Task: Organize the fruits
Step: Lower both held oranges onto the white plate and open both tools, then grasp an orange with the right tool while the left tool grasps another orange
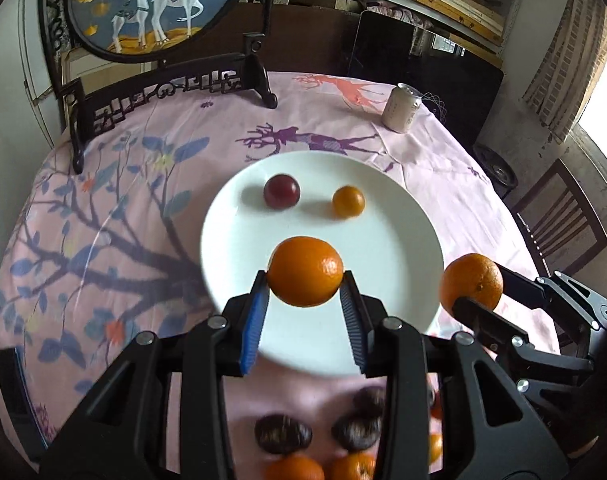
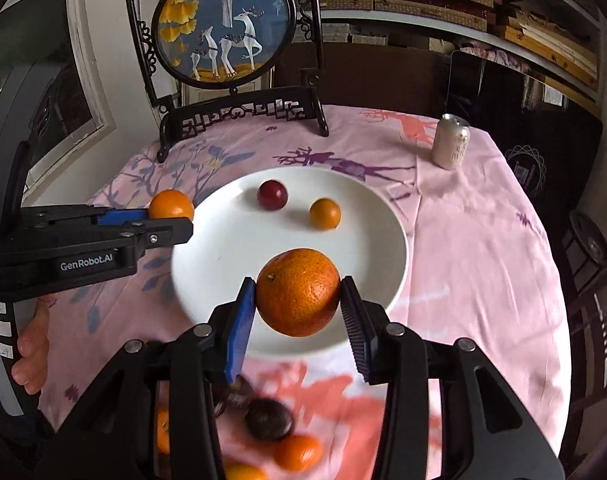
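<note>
At far left of the right wrist view, a person's hand (image 2: pixel 29 344) holds the left gripper (image 2: pixel 171 222), cut off by the frame edge; its fingers (image 2: pixel 123 215) are clamped on an orange (image 2: pixel 171 204), half hidden behind them. In its own view that orange (image 1: pixel 305 270) hangs over the near part of the white plate (image 1: pixel 403 240); a dark red fruit (image 1: pixel 281 191) and a small orange one (image 1: pixel 348 201) lie apart on the plate's far side. To the right, the right gripper (image 2: pixel 298 292) pinches a second orange (image 2: pixel 297 292) over the plate's near edge. Below the fingers, blurred dark round fruits (image 1: pixel 283 434), perhaps plums, and more oranges (image 2: pixel 297 452) lie on the desk (image 1: pixel 103 200), partly hidden; a can (image 1: pixel 401 108) stands far right.
</note>
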A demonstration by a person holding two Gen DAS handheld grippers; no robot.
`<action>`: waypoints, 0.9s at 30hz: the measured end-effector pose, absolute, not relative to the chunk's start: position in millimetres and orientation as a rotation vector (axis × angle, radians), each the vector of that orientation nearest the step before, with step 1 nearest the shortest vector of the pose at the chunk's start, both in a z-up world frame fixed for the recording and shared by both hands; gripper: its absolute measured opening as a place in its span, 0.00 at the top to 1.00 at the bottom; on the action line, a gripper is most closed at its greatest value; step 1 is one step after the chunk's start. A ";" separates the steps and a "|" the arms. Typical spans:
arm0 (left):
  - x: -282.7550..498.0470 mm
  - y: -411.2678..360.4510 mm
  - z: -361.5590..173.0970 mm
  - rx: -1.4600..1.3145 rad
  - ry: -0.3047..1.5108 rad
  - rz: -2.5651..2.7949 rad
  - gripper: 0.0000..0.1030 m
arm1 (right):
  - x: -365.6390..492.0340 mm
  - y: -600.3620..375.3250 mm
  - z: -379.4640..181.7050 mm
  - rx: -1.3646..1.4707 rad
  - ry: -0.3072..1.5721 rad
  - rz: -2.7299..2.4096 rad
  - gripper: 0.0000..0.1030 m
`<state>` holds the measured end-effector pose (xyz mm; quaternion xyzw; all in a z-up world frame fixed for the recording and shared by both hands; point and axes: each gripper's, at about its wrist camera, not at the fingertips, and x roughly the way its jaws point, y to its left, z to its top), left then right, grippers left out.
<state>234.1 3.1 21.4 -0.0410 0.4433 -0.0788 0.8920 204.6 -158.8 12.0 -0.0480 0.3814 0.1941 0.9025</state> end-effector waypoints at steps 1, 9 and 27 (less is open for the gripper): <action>253.7 -0.6 17.7 -0.083 0.927 -0.155 0.64 | 222.5 -157.4 7.5 -0.112 0.801 0.391 0.58; 335.8 -23.8 -26.7 -0.082 1.028 -0.151 0.64 | 311.0 -161.9 -35.9 -0.079 0.927 0.355 0.58; 263.6 -7.1 10.6 -0.045 0.931 -0.143 0.22 | 231.8 -168.1 -23.5 -0.161 0.936 0.349 0.35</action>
